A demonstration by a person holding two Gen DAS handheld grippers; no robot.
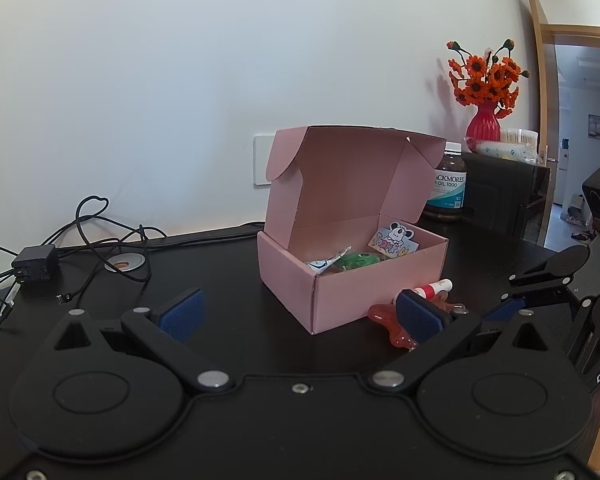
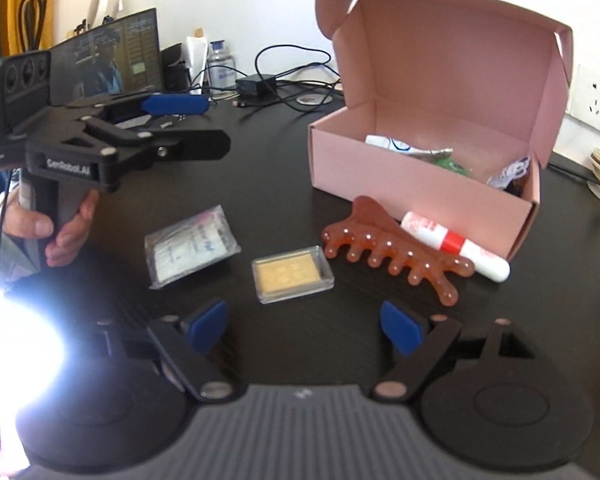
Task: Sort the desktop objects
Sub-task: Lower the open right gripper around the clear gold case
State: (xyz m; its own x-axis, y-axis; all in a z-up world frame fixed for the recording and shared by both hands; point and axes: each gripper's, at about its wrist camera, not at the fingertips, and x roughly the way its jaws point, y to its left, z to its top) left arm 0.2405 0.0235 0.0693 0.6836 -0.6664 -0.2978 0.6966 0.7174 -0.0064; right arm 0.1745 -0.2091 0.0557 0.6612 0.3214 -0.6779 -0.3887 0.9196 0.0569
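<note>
1. Left gripper [image 2: 180, 105], far to my left in the right wrist view, in a hand [image 2: 56, 224] on its grip: jaws apart, empty, parked level. Risk: it sits beside my path; a wide swing could clip it.

2. Clear packet [image 2: 190, 246], ahead and left of my right gripper [image 2: 304, 330]: flat on the black desk [image 2: 260, 184]. Risk: slick film, thin edge; pads may skate over it or only pinch a corner.

3. Small clear case with a gold card [image 2: 293, 275], just ahead between my fingers: the nearest item, I judge it the next pick. My jaws stand apart, nothing between the pads. Risk: hard smooth lid, low profile; closing off-centre could squirt it away.

4. Amber comb-shaped massager [image 2: 396, 246], ahead and right: one end touches the red-and-white tube [image 2: 456, 246]. Risk: lifting either may drag the other.

5. That tube lies against the pink box's [image 2: 380, 168] front wall. Risk: little room for a pad on that side.

6. Pink box, ahead right, lid upright, already holding a green item [image 1: 356, 260] and wrappers. Risk: light cardboard; a knock could shift it or drop the lid.
</note>
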